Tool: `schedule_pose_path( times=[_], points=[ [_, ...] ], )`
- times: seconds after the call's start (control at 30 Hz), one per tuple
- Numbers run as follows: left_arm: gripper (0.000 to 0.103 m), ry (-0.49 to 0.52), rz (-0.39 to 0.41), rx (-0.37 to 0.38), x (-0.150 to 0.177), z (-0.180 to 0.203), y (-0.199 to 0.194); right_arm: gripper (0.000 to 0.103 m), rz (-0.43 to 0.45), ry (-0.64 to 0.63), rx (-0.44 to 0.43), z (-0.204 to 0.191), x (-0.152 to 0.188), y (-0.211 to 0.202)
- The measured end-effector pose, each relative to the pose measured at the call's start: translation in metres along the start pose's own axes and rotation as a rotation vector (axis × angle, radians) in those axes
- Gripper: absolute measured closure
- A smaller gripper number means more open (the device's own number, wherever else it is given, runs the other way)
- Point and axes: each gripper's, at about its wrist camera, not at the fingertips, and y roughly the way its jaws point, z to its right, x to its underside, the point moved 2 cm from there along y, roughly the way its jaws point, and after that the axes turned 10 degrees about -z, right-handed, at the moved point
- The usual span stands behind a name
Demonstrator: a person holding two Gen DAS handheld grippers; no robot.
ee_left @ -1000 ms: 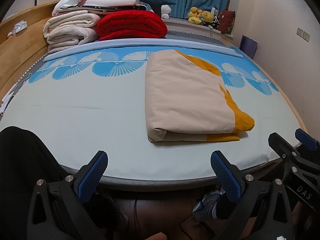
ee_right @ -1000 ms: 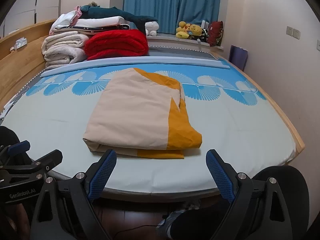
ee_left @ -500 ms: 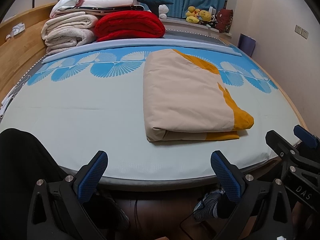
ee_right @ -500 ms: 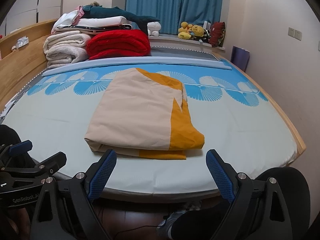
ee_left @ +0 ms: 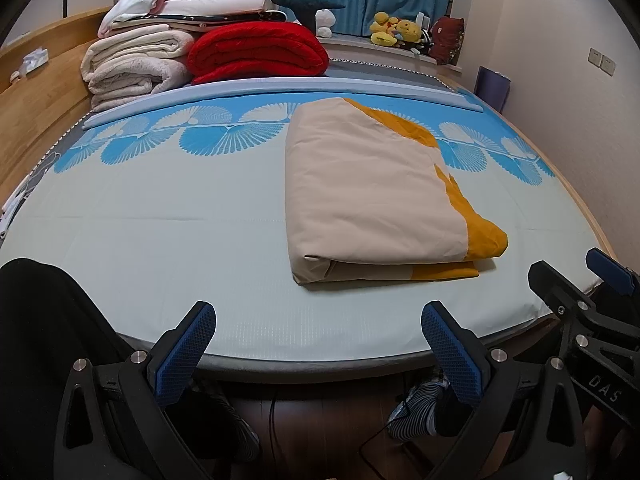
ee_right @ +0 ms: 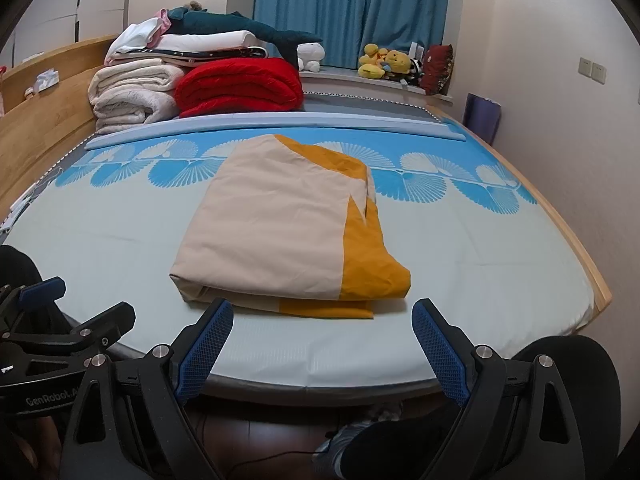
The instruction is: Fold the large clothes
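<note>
the left tool [ee_left: 318,322] is a black plastic frame with two long fingers [ee_left: 184,354] faced in blue, finely dimpled pads, and round silver screws at the joints. the right tool [ee_right: 322,320] is built the same; white letters "das" mark its side in the left wrist view, and "genrobot" shows on the left tool's side in the right wrist view. the person wears black trousers [ee_left: 36,340], striped socks [ee_left: 416,412] and shoes.
</note>
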Motion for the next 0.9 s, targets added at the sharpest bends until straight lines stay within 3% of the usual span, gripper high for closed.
schedule_pose_path(
  times=[0.9],
  points=[
    [0.001, 0.007, 0.009, 0.005, -0.0006, 0.0053, -0.0024, 0.012, 0.002, -0.001, -0.001, -0.0004, -0.0003, 0.0003]
  ],
)
